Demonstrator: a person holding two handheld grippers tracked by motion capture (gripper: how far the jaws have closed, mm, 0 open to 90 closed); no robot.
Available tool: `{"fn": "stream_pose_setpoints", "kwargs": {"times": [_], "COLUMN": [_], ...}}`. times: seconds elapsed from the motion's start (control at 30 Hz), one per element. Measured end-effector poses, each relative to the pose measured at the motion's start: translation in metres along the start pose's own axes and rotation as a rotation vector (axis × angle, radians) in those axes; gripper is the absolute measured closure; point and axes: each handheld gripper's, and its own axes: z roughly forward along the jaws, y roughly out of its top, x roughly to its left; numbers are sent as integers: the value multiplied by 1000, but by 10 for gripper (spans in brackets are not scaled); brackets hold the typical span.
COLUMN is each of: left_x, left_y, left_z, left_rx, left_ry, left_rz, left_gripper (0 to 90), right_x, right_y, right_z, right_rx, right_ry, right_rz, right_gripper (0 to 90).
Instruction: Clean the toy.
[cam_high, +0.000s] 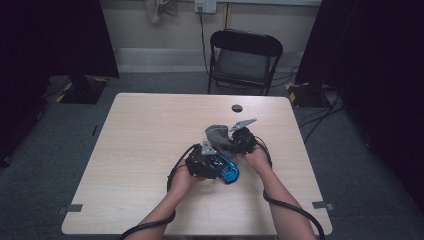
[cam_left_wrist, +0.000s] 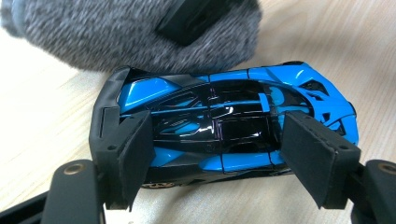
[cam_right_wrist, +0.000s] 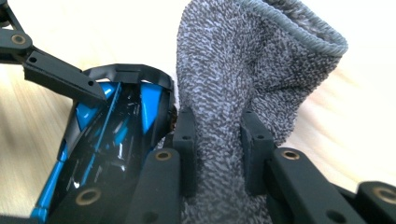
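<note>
Black foam pads of the left gripper stand wide, clasping a blue toy car by nose and tail on the table. Just beside the car, the right gripper is pinched tight on a grey sock, mouth up. The step looks like bringing sock to car; next, the sock's opening likely needs stretching over one end.
</note>
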Motion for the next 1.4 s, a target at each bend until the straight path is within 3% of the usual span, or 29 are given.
{"fn": "stream_pose_setpoints", "kwargs": {"times": [0.53,0.93,1.4], "left_x": [3,3,3], "left_y": [0,1,0], "left_z": [0,-1,0], "left_rx": [4,10,4], "left_ry": [-4,-5,-4], "left_rz": [6,5,5], "left_gripper": [257,259,259], "right_x": [0,-2,-2], "right_y": [-8,-12,-24], "right_z": [7,0,-11], "right_rx": [1,29,20], "right_ry": [35,53,67], "right_rz": [32,-7,3], "right_gripper": [731,732,732]}}
